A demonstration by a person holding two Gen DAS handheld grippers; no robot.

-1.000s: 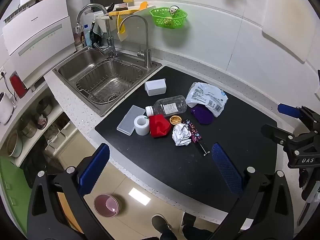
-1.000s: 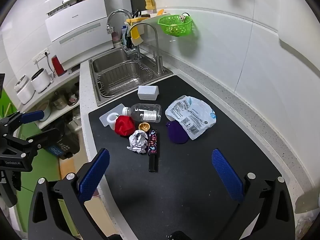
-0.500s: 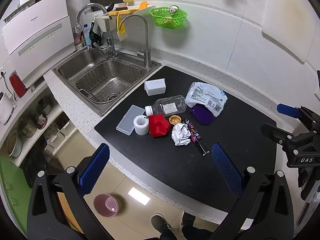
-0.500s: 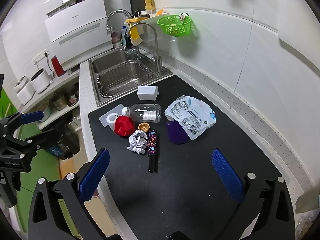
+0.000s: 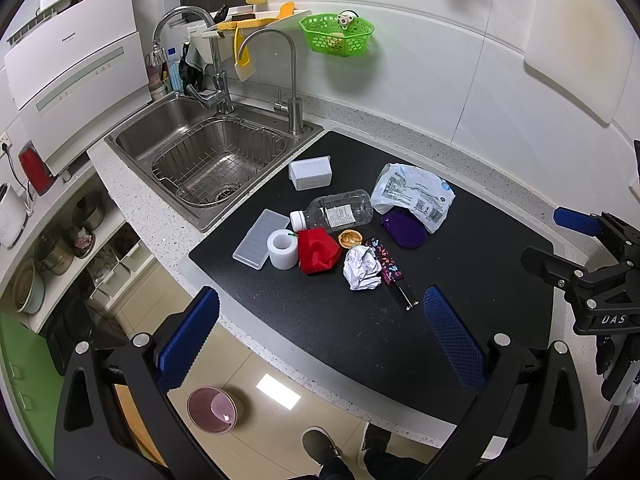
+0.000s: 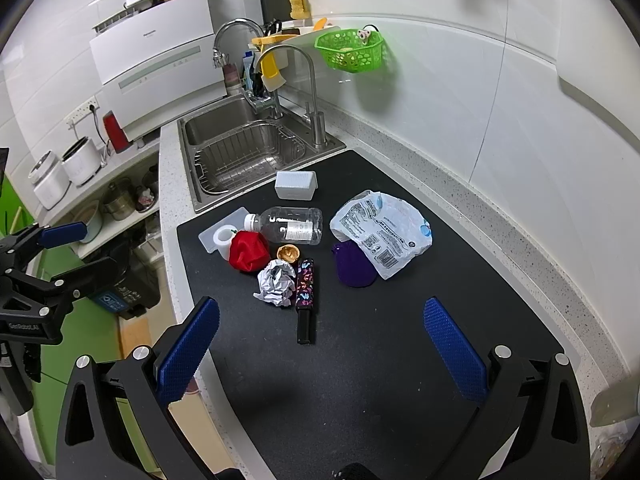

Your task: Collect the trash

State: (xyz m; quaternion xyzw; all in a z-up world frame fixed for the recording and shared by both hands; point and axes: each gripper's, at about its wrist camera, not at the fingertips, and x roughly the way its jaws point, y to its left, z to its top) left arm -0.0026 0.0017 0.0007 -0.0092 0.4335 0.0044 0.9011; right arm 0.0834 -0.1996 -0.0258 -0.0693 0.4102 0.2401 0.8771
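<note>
On the black mat point(image 5: 360, 340) beside the sink point(image 5: 208, 152), the trash lay in a loose cluster. Nearest the sink stood a small white box point(image 5: 311, 173), upright. Farther from the sink, a clear plastic bottle point(image 5: 336, 214) lay on its side, its white cap pointing toward a flat translucent lid point(image 5: 261, 238) at the mat's edge. Against that lid stood a white tape roll point(image 5: 283, 249), and touching the roll was a crumpled red cloth point(image 5: 318, 251). Just beside the cloth, away from the sink, sat a small brown shell-like scrap point(image 5: 350, 238) and a crumpled ball of white paper point(image 5: 362, 269). Touching the paper lay a dark stick with a colourful patterned sleeve point(image 6: 305, 283). On the bottle's far side from the sink, a wrinkled white printed bag point(image 6: 382, 232) partly covered a purple pouch point(image 6: 354, 266).

Both tongs hung above the mat, well apart from the sink and from every item. The left gripper point(image 5: 320, 332) had its blue pads point(image 5: 188, 336) spread wide and held nothing. The right gripper point(image 6: 320, 340) was likewise spread wide, its pads point(image 6: 454, 348) bare. A green basket point(image 6: 351, 49) hung on the wall behind the sink.
</note>
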